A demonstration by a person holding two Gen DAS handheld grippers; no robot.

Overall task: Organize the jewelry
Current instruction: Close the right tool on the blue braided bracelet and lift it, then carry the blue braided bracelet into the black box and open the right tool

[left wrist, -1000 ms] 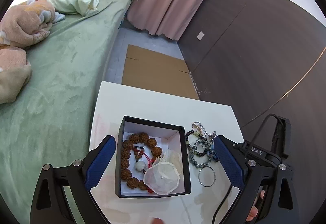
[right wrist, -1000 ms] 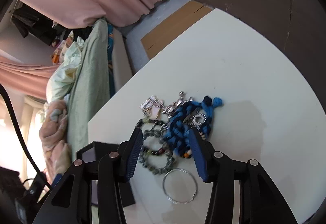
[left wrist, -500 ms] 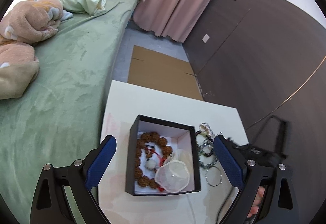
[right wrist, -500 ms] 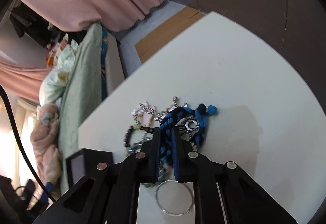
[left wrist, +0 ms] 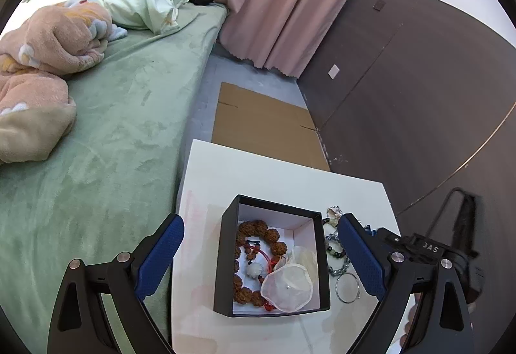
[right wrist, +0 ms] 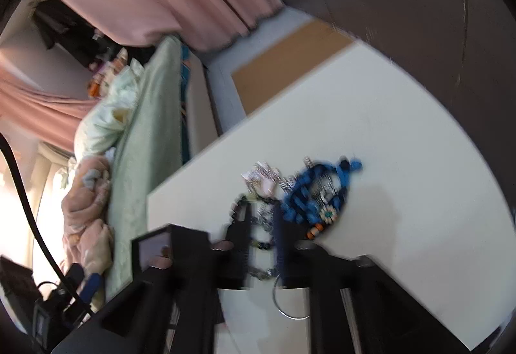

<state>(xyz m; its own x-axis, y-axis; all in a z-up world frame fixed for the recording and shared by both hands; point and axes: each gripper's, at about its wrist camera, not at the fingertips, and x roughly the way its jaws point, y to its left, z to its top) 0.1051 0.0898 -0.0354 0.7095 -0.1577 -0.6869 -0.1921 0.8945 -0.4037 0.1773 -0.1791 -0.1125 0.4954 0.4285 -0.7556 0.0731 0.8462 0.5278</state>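
Right wrist view smeared by motion blur throughout. Right gripper (right wrist: 262,225) too blurred to tell whether closed on anything. Blue braided bracelet (right wrist: 309,192) and silver chains (right wrist: 262,175) streaked, details unreadable. Thin ring (right wrist: 290,305) partly hidden behind the fingers. Beaded bracelets (left wrist: 335,254) half covered by the left gripper's right finger (left wrist: 361,257).

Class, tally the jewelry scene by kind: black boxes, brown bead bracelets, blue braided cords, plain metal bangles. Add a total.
Black box: 1
Brown bead bracelet: 1
Blue braided cord: 1
Plain metal bangle: 1
Total: 4
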